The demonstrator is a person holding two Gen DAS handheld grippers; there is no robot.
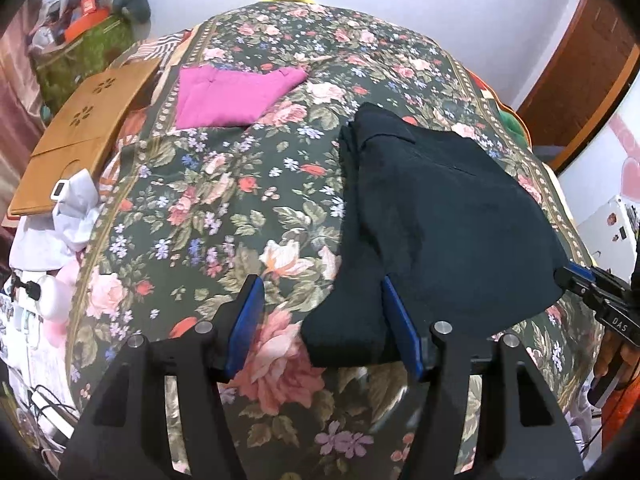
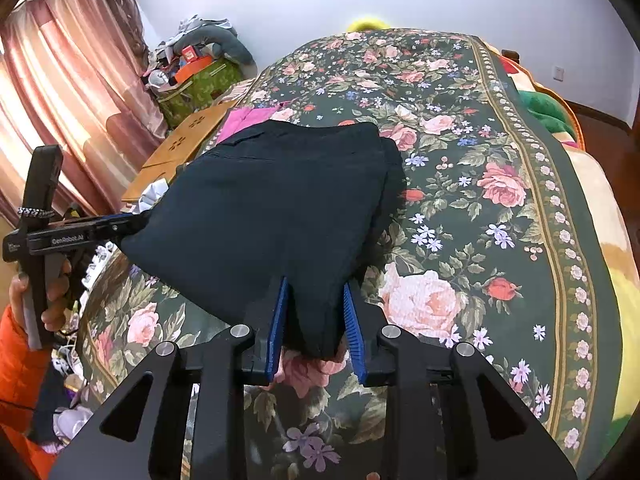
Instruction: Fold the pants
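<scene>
Dark navy pants point(image 1: 440, 216) lie folded on the floral bedspread point(image 1: 224, 208); they also show in the right wrist view point(image 2: 272, 208). My left gripper point(image 1: 322, 292) is open, its blue pads either side of the pants' near left corner, which lies between the jaws. My right gripper point(image 2: 316, 292) is open too, its jaws astride the near right corner of the pants. In the left wrist view the right gripper point(image 1: 576, 276) touches the pants' right edge; in the right wrist view the left gripper point(image 2: 128, 224) sits at their left edge.
Folded pink pants point(image 1: 232, 96) lie further up the bed. A wooden lap tray point(image 1: 88, 128) and white items point(image 1: 76, 208) sit at the bed's left edge. A green bag of clutter point(image 2: 196, 84) stands by the pink curtains point(image 2: 68, 108). A blanket point(image 2: 548, 108) lies on the right.
</scene>
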